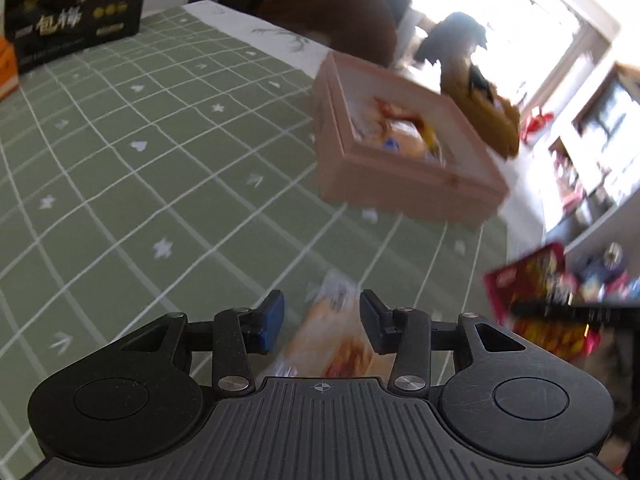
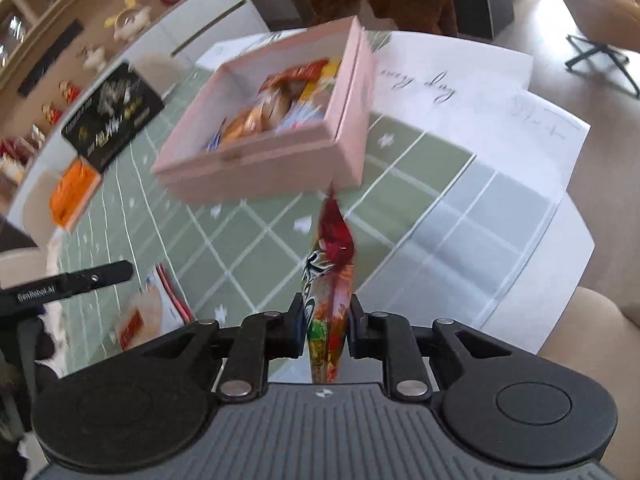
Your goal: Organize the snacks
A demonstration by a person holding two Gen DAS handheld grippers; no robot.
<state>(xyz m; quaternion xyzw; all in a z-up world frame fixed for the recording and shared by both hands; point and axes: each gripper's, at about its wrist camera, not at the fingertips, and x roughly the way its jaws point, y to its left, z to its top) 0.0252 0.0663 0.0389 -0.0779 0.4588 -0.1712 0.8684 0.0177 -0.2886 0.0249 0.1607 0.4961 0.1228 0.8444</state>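
Two hand-held grippers over a green checked tablecloth, one empty and one clamping a snack packet.

On the left, the left gripper (image 1: pixel 322 320) has its jaws spread wide and grips nothing; a clear-wrapped orange bread snack (image 1: pixel 332 344) lies on the green grid-patterned tablecloth (image 1: pixel 120 160) in the gap between its fingers, though contact cannot be judged through the blur. Ahead sits the open pink rectangular cardboard box (image 2: pixel 256 160), with several wrapped snacks inside. Far left on the cloth are a black box with gold lettering (image 1: pixel 76 12) and a small orange box (image 2: pixel 72 194). To the right, the right gripper (image 2: pixel 325 326) is closed on a red glossy snack packet (image 2: pixel 330 292), held edge-on above the cloth, its tip near the pink box's front corner.
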